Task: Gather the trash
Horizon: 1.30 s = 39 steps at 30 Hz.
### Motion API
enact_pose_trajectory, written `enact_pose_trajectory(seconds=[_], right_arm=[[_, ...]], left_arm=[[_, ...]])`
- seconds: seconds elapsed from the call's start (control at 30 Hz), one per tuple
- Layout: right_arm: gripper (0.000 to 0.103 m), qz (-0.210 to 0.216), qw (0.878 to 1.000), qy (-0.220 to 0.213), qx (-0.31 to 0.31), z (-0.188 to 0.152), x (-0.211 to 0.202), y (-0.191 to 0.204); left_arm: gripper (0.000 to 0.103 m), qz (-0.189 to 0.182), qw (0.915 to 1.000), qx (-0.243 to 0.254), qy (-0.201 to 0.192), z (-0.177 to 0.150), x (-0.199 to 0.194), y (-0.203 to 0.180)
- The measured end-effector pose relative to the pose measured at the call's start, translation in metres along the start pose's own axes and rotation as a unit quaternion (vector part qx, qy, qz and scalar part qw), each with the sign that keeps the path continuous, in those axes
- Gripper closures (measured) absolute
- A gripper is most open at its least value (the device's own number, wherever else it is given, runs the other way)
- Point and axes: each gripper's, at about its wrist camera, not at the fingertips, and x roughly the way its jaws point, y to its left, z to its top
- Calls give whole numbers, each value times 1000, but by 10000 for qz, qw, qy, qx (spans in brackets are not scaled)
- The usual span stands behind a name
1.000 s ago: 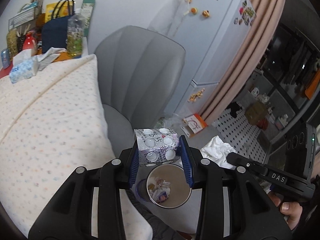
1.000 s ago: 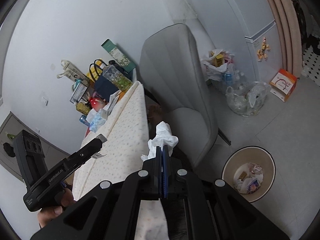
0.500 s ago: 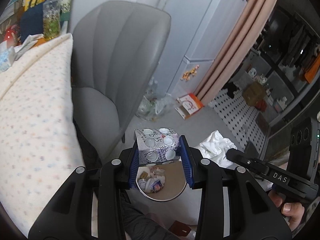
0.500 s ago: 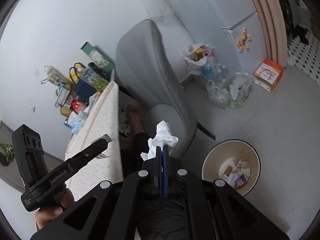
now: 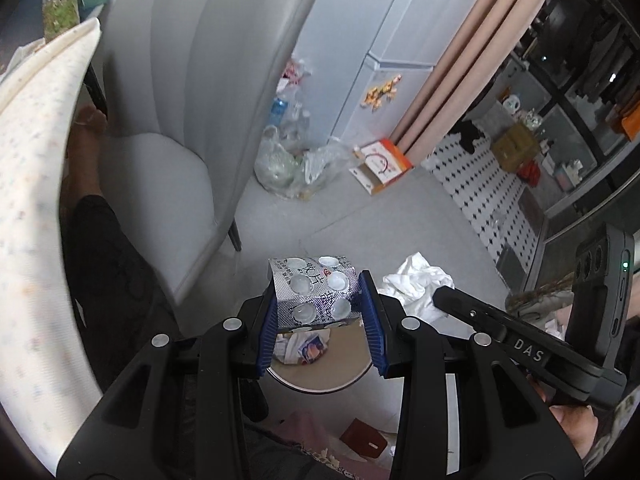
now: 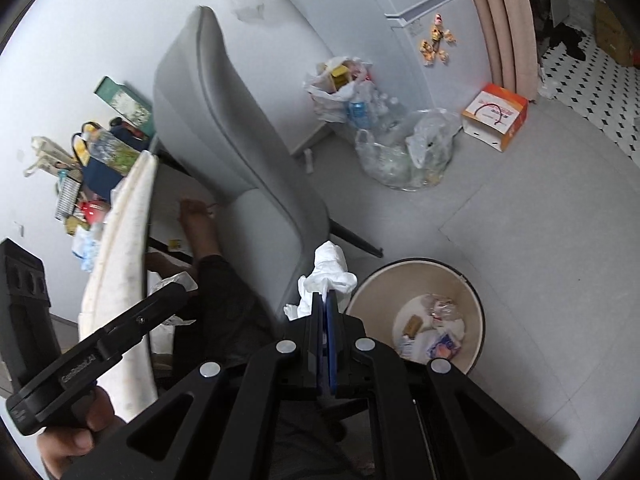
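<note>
My left gripper (image 5: 320,312) is shut on a silver pill blister pack (image 5: 314,290) and holds it right above the round beige trash bin (image 5: 340,368), which has wrappers in it. My right gripper (image 6: 325,312) is shut on a crumpled white tissue (image 6: 326,272) and hangs just left of the same bin (image 6: 416,280). The tissue (image 5: 418,284) and the right gripper's handle also show at the right of the left wrist view.
A grey upholstered chair (image 6: 240,152) stands just beyond the bin. The dotted cloth-covered table (image 5: 28,200) lies at the left. Clear plastic bags of bottles (image 6: 404,152) and an orange-white box (image 6: 494,114) sit on the floor by the fridge. A red item (image 5: 362,438) lies near my feet.
Both grippers have swung down and away from the table toward the floor. The bin has come closer under the left gripper. Both loads stay held.
</note>
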Motion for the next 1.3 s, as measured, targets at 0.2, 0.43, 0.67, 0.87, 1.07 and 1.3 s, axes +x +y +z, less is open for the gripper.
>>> enact_pose_trajectory(seconds=[0.2,0.43,0.67,0.87,1.07,1.3], right_arm=[[96,-100,9999,104,20,-1,25,-12],[49,-195,9998,1,104,-2,30,-30],[46,-212,9997,-118,49,-4,10,-38],[27,-810,9950,-581,-74,-6,-23,-42],[22,-1014,9915,-814,-26,-5,-43,-52],[19,-1187,9874,-1043,97,1,-59,-63]], left_arm=[[66,62,9997,34,247,-3,30,-3],[66,116,9991,67,399,-4,49,-6],[66,99,9986,154,492,-2,65,-20],[66,41,9981,241,566,-5,76,-33],[45,30,9976,413,553,-9,79,-50],[8,292,9966,768,112,-10,59,-61]])
